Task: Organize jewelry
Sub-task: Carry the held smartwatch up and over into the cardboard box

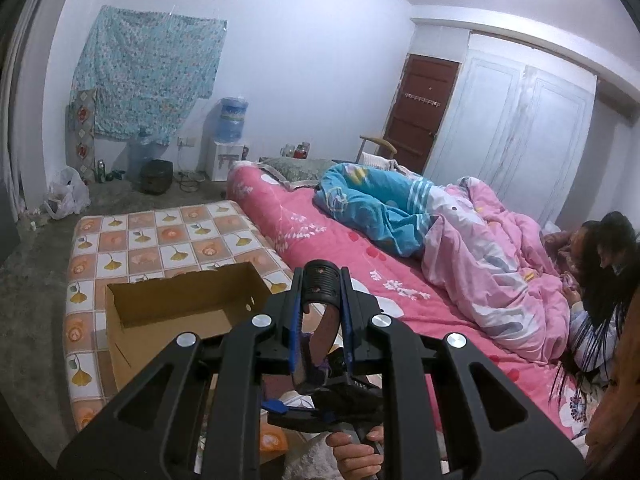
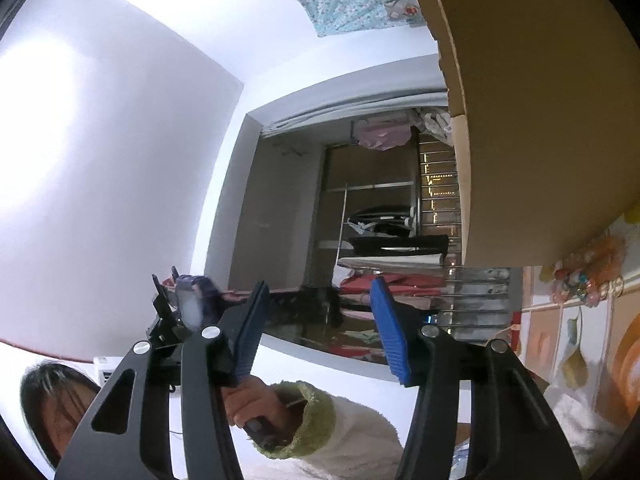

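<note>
Here, I am holding the left gripper raised above the cardboard box in the lower left of the frame. Its blue pads are pressing together on a ribbed black-and-brown piece. It is perhaps a bangle or a strap, but the fisheye is bending it too much for me to say. I am keeping the grip tight and the piece upright between the fingers, I judge, so that it is not slipping on its way to the open box.

The box is sitting on the checked mattress, just beside the pink bed, where both grippers are reaching it easily.

The right gripper is standing with its jaws wide apart and nothing between them. It is pointing up past the box wall, which fills the upper right of its frame. At the right edge of that view, a small heap of bright beaded jewelry is lying on the mattress against the foot of the box. I am reading the spread jaws as being ready for that heap.

The sorting is looking far from finished, with that heap waiting outside the box.
</note>
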The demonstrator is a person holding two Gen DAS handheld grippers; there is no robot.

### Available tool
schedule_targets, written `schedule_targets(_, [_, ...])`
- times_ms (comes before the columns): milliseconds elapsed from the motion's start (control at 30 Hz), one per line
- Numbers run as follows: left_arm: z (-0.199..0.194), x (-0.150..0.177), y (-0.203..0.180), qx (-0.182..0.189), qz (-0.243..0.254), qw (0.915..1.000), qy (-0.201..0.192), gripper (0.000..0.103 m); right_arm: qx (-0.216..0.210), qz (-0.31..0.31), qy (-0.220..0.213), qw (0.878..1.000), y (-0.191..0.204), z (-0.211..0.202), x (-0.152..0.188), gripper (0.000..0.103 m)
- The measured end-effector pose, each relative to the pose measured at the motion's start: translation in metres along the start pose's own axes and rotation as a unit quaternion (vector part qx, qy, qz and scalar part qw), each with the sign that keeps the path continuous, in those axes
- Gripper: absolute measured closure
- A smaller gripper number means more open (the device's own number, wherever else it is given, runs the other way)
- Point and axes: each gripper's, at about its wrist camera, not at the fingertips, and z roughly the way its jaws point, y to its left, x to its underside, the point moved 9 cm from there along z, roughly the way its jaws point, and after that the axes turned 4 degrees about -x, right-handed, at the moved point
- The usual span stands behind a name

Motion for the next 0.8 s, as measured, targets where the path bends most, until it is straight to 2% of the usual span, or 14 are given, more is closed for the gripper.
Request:
schedule_targets(233, [-0.004,0.000,-0.002,-0.001,0.000,1.0000,-0.006,0.087,-0.031,-0.003,0.010,0.999,0.010,0.007,0.004,0.065])
schedule_targets(333, [-0.007,0.000,-0.002,-0.006,0.001,0.9999,-0.009,0.087,-0.021,-0.012,0.008,1.000,0.011,0.006,0.004,0.075])
schedule_targets(367, [-0.007,-0.001,-0.001,-0.010,0.002,0.9999,-0.011,0.087,-0.018,-0.014,0.006,1.000,0.013,0.004,0.004,0.082])
schedule_targets(400, [-0.007,-0.001,0.001,-0.015,0.003,0.9998,-0.012,0.087,-0.011,-0.018,0.005,1.000,0.013,0.003,0.003,0.088])
schedule_targets(467, [-0.005,0.002,0.006,-0.029,0.006,0.9995,-0.013,0.087,0.016,-0.036,-0.001,0.999,0.021,-0.004,-0.001,0.093])
schedule_targets(533, [-0.002,0.005,0.014,-0.045,0.008,0.9989,-0.011,0.087,0.066,-0.076,-0.011,0.995,0.028,-0.009,-0.006,0.095])
schedule_targets(633, [0.009,0.011,0.034,-0.076,0.011,0.9971,-0.002,0.087,0.147,-0.139,-0.020,0.979,0.043,-0.013,-0.017,0.096])
schedule_targets(733, [0.027,0.019,0.062,-0.107,0.009,0.9941,0.018,0.087,0.252,-0.209,-0.017,0.945,0.063,-0.009,-0.040,0.097])
schedule_targets(800, [0.048,0.027,0.089,-0.132,0.004,0.9904,0.040,0.087,0.321,-0.256,-0.006,0.912,0.075,-0.001,-0.059,0.097])
